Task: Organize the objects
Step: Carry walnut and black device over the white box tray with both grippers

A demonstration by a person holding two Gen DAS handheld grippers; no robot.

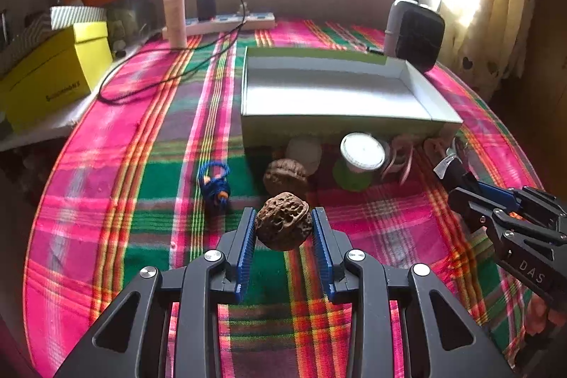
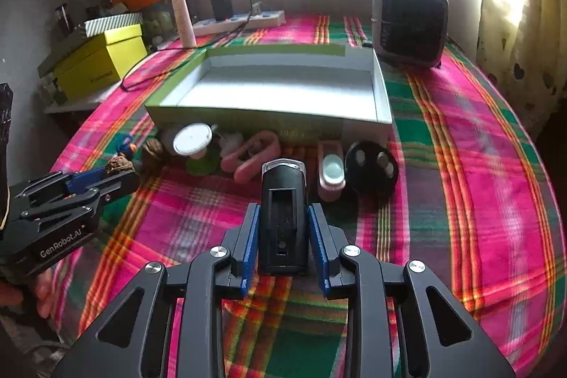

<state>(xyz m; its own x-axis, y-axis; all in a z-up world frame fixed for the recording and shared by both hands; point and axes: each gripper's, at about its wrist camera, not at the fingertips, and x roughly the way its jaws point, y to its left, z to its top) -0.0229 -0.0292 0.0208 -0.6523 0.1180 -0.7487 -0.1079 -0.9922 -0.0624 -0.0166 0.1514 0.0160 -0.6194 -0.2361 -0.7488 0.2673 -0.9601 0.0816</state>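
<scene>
While both loads hang unplaced:
Left claw (image 1: 283, 229): clamped on walnut (image 1: 283, 226); round, could roll free.
Right claw (image 2: 283, 229): clamped on black device (image 2: 282, 218); could snag box (image 2: 384, 94) wall at 12 o'clock.

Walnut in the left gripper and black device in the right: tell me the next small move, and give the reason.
Probably lift both and carry them forward over the open box. The left gripper is shut on the walnut, the right gripper on the black device. The box is empty and stands just beyond the row of loose items, so its near wall must be cleared.
</scene>
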